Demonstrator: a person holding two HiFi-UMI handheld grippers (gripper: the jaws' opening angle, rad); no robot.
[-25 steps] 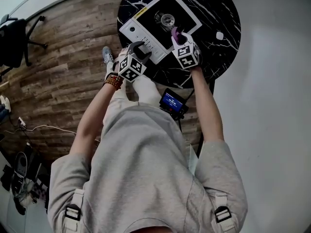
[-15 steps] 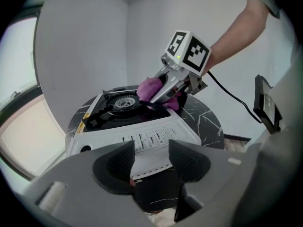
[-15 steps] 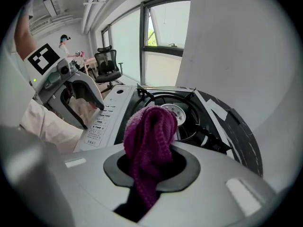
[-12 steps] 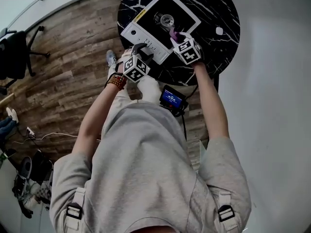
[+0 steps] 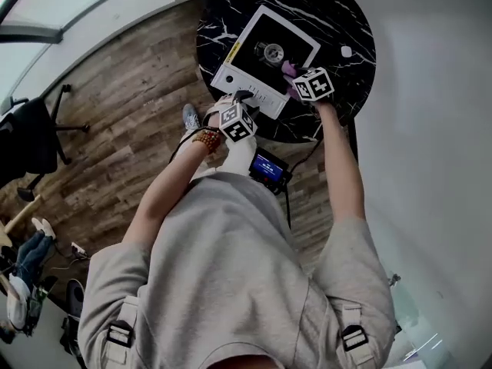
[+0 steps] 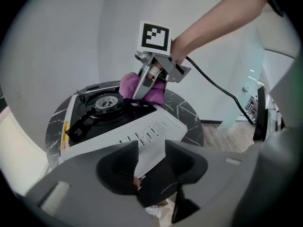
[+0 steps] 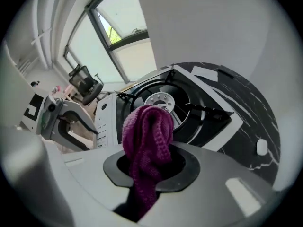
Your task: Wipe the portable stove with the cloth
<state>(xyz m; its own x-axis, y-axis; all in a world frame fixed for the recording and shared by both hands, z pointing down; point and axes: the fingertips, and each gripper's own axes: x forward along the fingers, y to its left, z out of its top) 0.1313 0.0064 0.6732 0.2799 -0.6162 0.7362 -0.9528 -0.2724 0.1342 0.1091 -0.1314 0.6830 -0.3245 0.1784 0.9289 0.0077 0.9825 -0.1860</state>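
The right claw (image 7: 150, 168) pinches the purple cloth (image 7: 147, 129) over the stove (image 7: 203, 115), close to its burner. The left claw (image 6: 151, 161) has just been closing but its jaws stand apart, pinching nothing, at the stove's front edge on the round black bench (image 5: 350, 21).

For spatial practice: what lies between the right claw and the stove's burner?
The purple cloth, gripped in the right claw, as the right gripper view shows.
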